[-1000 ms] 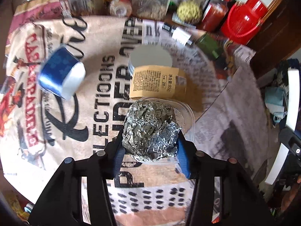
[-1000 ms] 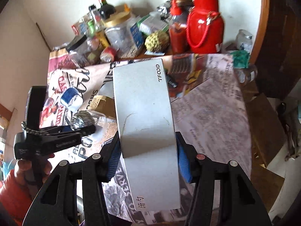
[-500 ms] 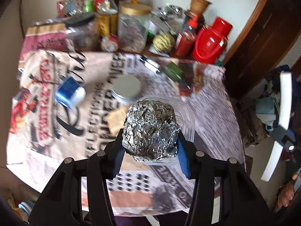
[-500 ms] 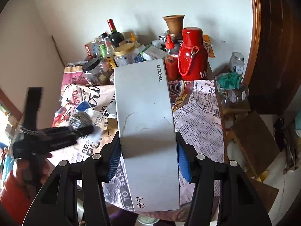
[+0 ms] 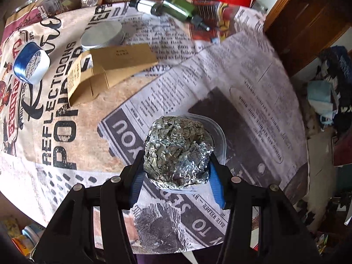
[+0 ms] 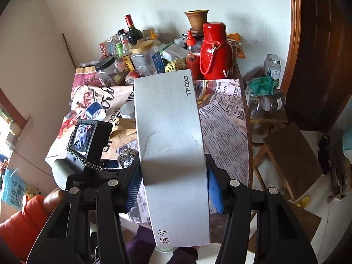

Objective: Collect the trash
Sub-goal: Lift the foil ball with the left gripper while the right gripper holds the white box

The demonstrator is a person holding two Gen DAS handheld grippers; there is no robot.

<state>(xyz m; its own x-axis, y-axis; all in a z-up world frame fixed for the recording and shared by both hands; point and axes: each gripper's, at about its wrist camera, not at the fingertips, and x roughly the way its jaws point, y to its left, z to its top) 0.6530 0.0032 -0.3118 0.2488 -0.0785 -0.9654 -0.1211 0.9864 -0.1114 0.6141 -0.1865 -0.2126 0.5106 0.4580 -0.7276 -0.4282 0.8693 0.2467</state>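
**Both grippers loaded above the cluttered table**

The table (image 5: 253, 70), draped in a printed cloth and newspaper, carries a flattened brown carton (image 5: 105, 70), a round metal lid (image 5: 102, 34) and a blue tape roll (image 5: 30, 62). The right gripper (image 6: 173, 189) clamps a long grey box (image 6: 169, 145) marked TFOOD. The left gripper (image 5: 177, 180) squeezes a crumpled foil ball (image 5: 177, 151), which sits in a clear plastic tub (image 5: 217, 136); whether the tub touches the table is unclear.
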